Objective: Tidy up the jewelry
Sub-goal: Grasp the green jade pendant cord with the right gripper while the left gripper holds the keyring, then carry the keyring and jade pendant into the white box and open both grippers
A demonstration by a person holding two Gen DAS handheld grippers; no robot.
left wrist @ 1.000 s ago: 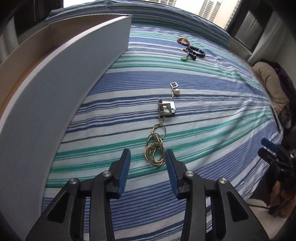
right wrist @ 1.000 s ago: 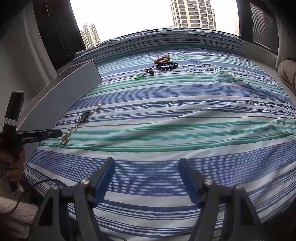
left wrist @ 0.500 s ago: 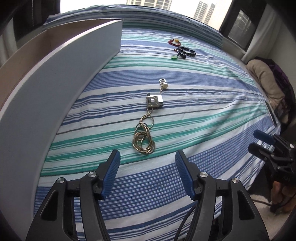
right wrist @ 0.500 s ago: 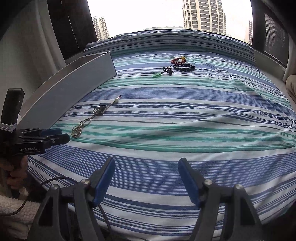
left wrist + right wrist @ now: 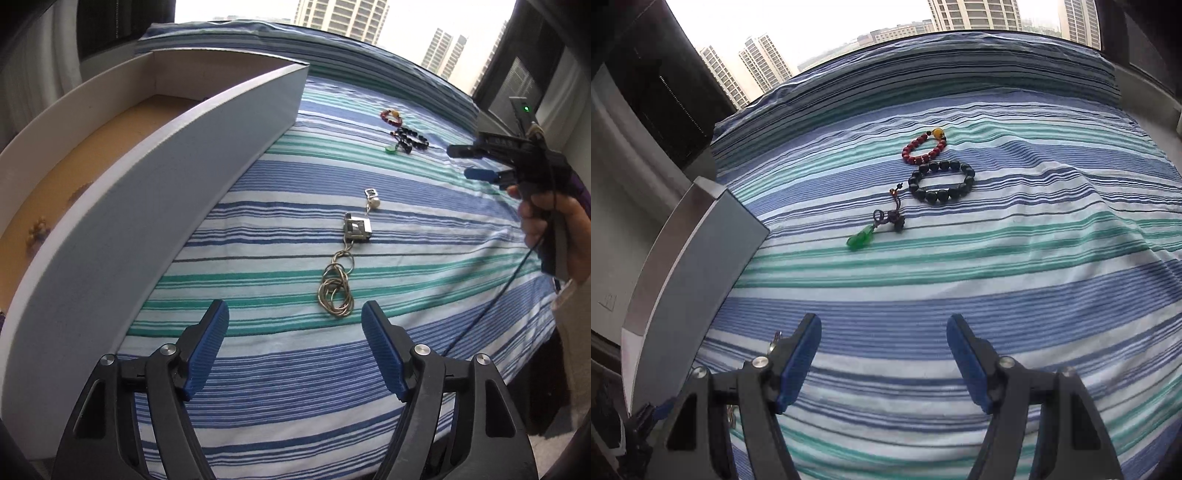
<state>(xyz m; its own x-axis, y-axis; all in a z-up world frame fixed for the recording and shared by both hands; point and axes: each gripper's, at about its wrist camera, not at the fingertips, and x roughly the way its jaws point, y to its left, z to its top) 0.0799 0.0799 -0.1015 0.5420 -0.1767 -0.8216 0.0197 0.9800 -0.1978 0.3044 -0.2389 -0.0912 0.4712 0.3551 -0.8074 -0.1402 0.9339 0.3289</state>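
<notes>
A silver chain necklace (image 5: 339, 286) with a square pendant (image 5: 356, 229) and a pearl lies on the striped bed sheet, just ahead of my open, empty left gripper (image 5: 295, 350). My right gripper (image 5: 884, 363) is open and empty above the sheet; it also shows in the left wrist view (image 5: 476, 162). Ahead of it lie a black bead bracelet (image 5: 941, 181), a red bead bracelet (image 5: 923, 149) and a green pendant on a dark cord (image 5: 862, 236). A long white box (image 5: 177, 184) with a brown floor stands on the left.
The box holds small gold pieces (image 5: 37, 230) on its floor. The box wall (image 5: 690, 269) runs along the left of the right wrist view. The bed edge drops off at the right, and a window lies beyond the bed.
My left gripper has opened wider and pulled back from the chain, turning toward the box. My right gripper has moved forward over the bed toward the bracelets.
</notes>
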